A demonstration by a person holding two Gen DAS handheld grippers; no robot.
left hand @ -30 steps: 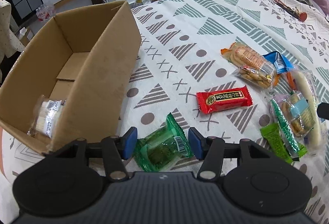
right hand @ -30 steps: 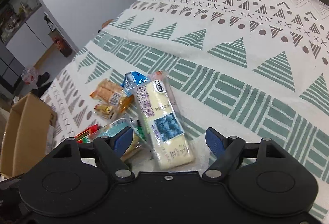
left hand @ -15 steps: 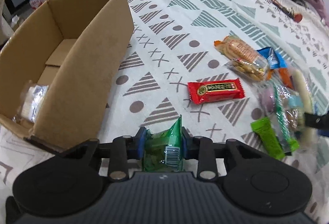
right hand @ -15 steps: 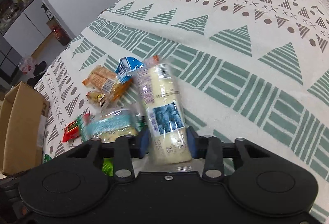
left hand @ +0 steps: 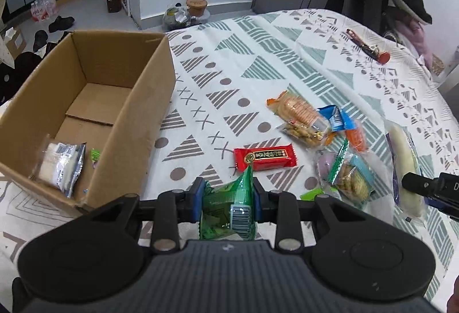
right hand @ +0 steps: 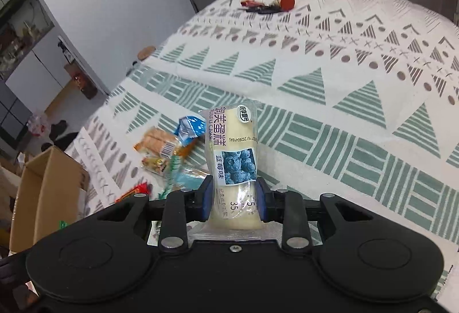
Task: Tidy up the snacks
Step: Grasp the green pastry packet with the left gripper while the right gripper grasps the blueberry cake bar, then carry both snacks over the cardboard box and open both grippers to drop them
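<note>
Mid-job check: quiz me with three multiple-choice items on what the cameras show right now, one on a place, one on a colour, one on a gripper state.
1. Where is the silver-and-white packet?
A. inside the box
B. on the cloth beside the red bar
C. in the right gripper

2. What colour is the packet in the left gripper?
A. orange
B. green
C. blue

3. What is the right gripper doing?
A. open above the cloth
B. shut on nothing
C. shut on the cake

Answers: 1 A, it lies on the box floor at the near corner. 2 B, the green packet sits between the blue pads. 3 C, both pads press the cake's lower end.
</note>
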